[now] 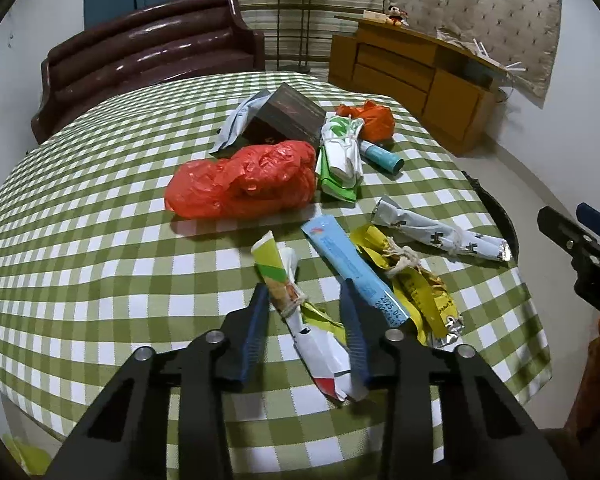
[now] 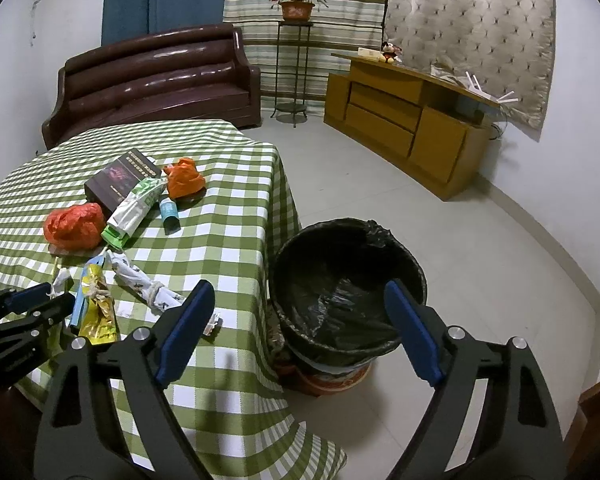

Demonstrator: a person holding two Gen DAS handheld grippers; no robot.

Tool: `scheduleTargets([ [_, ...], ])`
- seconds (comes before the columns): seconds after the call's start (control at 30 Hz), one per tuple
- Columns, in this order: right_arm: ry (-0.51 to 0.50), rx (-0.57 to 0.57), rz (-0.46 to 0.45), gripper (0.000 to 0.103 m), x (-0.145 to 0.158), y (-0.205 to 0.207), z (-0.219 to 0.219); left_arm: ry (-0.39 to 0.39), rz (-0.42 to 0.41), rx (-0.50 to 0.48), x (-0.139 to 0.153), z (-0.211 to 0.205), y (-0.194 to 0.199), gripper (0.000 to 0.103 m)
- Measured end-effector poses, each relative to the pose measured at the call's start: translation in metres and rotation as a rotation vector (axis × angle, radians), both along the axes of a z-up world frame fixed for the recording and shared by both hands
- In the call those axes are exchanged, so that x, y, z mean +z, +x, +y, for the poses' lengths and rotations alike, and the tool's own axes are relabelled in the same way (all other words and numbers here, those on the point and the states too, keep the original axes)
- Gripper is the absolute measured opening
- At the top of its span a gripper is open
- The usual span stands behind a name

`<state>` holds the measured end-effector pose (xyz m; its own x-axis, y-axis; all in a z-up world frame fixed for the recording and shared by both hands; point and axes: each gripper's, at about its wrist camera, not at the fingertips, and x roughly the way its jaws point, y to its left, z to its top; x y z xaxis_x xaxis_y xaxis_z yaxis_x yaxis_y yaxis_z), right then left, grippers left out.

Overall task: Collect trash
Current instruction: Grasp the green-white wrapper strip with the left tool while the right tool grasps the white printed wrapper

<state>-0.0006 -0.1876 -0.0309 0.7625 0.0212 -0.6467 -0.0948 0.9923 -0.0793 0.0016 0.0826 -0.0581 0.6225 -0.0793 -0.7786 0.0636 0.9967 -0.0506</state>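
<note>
**Left gripper straddles a wrapper; right gripper hangs open over the bin**

A surface covered in green-and-white checked cloth carries scattered trash. The left gripper points down at the near edge, its blue fingers on either side of a twisted white, green and yellow wrapper. The jaws are partly spread; whether the pads already press the wrapper cannot be told. Just beside it lie a blue tube, a yellow wrapper and a white printed wrapper. Farther back sit a red plastic bag, an orange bag and a dark book. The right gripper is spread wide and empty, above a black-lined bin standing on the floor beside the surface.
</note>
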Motion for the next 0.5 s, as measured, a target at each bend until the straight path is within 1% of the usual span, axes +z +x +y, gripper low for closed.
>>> scheduleTargets([
  [0.07, -0.001, 0.006, 0.002, 0.083, -0.001, 0.0, 0.001, 0.003, -0.004, -0.01, 0.0, -0.002, -0.001, 0.035],
  [0.13, -0.001, 0.015, 0.006, 0.082, -0.002, 0.0, 0.003, -0.009, -0.006, -0.03, 0.0, -0.004, -0.002, 0.029],
  [0.2, 0.006, 0.026, 0.012, 0.078, -0.003, 0.0, 0.005, -0.018, -0.009, -0.043, 0.001, -0.005, -0.003, 0.025],
  [0.3, 0.013, 0.049, 0.017, 0.078, -0.005, -0.002, 0.01, 0.0, -0.029, -0.044, 0.005, -0.005, -0.005, 0.023],
  [0.33, 0.015, 0.062, 0.018, 0.077, -0.006, -0.002, 0.012, 0.003, -0.034, -0.044, 0.007, -0.004, -0.006, 0.015],
  [0.5, -0.004, 0.137, 0.021, 0.077, -0.01, -0.006, 0.029, -0.006, -0.05, -0.035, 0.012, 0.005, -0.008, 0.011],
])
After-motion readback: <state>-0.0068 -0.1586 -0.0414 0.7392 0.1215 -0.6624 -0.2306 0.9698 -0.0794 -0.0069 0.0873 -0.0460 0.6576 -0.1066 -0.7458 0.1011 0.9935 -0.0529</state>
